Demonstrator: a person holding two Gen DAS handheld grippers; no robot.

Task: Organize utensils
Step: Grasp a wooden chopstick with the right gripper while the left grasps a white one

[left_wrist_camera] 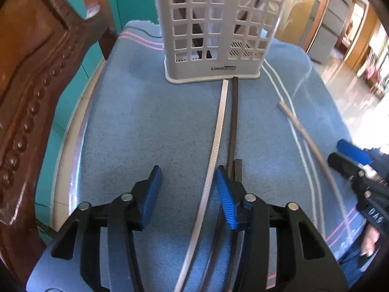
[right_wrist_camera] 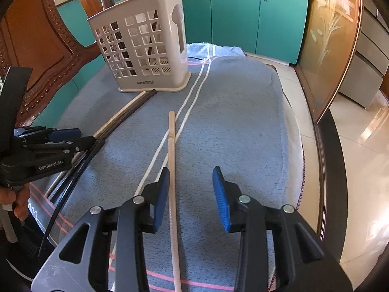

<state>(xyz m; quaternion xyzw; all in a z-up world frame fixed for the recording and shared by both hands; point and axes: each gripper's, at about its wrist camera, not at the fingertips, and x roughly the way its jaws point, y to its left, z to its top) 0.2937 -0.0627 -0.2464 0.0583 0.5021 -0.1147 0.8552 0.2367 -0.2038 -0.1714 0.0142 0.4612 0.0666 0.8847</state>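
chopsticks on towel: three — white chopstick (left_wrist_camera: 220, 131), dark chopstick (left_wrist_camera: 234, 121), wooden chopstick (right_wrist_camera: 172, 150)
utensil holder (right_wrist_camera: 145, 48): one
towel (right_wrist_camera: 231, 121): one

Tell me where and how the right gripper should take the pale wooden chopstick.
Grip the pale wooden chopstick on its near shaft, coming from above with one finger on each long side. It lies flat on the blue towel, running lengthwise between the open fingers of the right gripper, so closing across its thin width probably suits.

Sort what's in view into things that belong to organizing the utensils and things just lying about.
Job:
white chopstick
dark chopstick
pale wooden chopstick
slotted utensil holder

Lying about:
blue towel
carved wooden chair
teal cabinets
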